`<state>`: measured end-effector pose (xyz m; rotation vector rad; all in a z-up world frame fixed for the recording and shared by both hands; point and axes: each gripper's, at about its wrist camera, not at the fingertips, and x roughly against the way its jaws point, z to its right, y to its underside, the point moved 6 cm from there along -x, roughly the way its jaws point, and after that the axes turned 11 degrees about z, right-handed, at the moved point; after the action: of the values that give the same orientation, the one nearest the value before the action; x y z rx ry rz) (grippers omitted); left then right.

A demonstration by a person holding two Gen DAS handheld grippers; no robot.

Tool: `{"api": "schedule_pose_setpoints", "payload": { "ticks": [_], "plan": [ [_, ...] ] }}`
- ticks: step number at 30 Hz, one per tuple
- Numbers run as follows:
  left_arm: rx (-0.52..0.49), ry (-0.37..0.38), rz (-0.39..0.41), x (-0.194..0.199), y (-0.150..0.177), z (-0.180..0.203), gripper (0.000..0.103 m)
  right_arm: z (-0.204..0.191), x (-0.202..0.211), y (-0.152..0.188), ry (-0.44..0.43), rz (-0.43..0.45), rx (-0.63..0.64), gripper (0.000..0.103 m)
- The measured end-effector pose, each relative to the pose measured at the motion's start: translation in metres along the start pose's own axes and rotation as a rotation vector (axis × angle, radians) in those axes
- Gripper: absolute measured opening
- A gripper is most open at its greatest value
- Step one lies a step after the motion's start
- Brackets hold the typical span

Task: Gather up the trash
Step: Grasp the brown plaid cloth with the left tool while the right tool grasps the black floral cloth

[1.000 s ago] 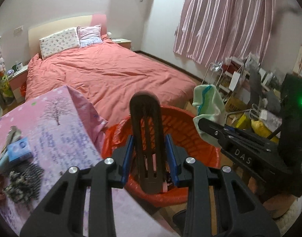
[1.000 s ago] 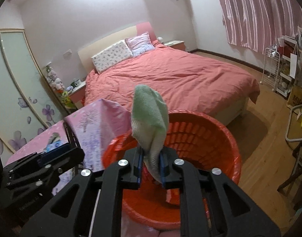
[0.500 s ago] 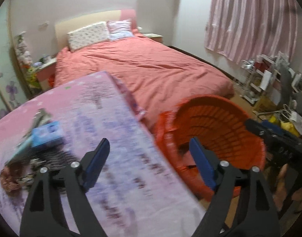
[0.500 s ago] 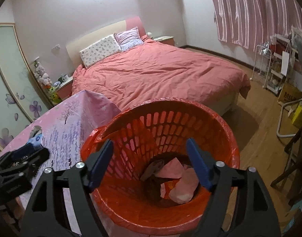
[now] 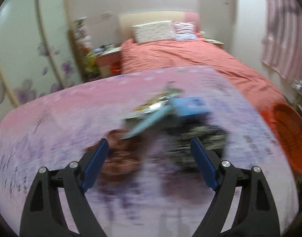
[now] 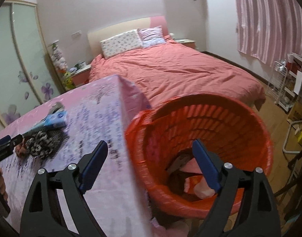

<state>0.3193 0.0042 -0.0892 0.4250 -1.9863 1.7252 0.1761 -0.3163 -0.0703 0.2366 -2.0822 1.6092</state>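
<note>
My left gripper [image 5: 149,141] stands open and empty, low over the pink-clothed table [image 5: 52,128]. Just ahead of it lies a blurred pile: a brown item [image 5: 119,152], a black-and-white patterned item [image 5: 198,138], a light-blue flat piece [image 5: 149,122] and a blue box [image 5: 190,106]. My right gripper [image 6: 150,142] hangs over the table's corner and the orange basket [image 6: 230,102]; its jaws are opening with nothing between them. Trash [image 6: 196,179] lies in the basket's bottom. In the right wrist view the left gripper [image 6: 4,144] shows at the left edge beside the pile [image 6: 44,142].
A bed [image 6: 170,73] with a salmon cover lies behind the table and basket. A wire rack [image 6: 289,83] and clutter stand at the right on the wood floor. Sliding wardrobe doors [image 6: 16,69] with flower prints line the left wall.
Both grippers opened over the basket: the left dropped a dark slatted item, the right a green cloth. The left then swung left over the table to the pile; the right shifted slightly left.
</note>
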Motion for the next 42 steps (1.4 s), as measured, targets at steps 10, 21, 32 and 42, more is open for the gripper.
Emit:
{"api": "schedule_pose_setpoints", "payload": {
  "ticks": [10, 21, 32, 42],
  "plan": [
    [0.008, -0.074, -0.120, -0.047, 0.026, -0.050, 0.084, -0.041, -0.004, 0.017, -0.057, -0.059, 0.020, 0.087],
    [0.062, -0.183, -0.166, -0.051, 0.040, -0.101, 0.048, -0.090, -0.003, 0.030, -0.127, -0.094, 0.060, 0.087],
    [0.130, -0.200, -0.162, -0.047, 0.051, -0.134, 0.054, -0.194, -0.015, 0.041, -0.294, -0.123, 0.114, 0.087],
    [0.199, -0.171, -0.169, -0.047, 0.055, -0.146, 0.061, -0.246, -0.062, 0.050, -0.251, -0.187, 0.213, 0.052]
  ]
}}
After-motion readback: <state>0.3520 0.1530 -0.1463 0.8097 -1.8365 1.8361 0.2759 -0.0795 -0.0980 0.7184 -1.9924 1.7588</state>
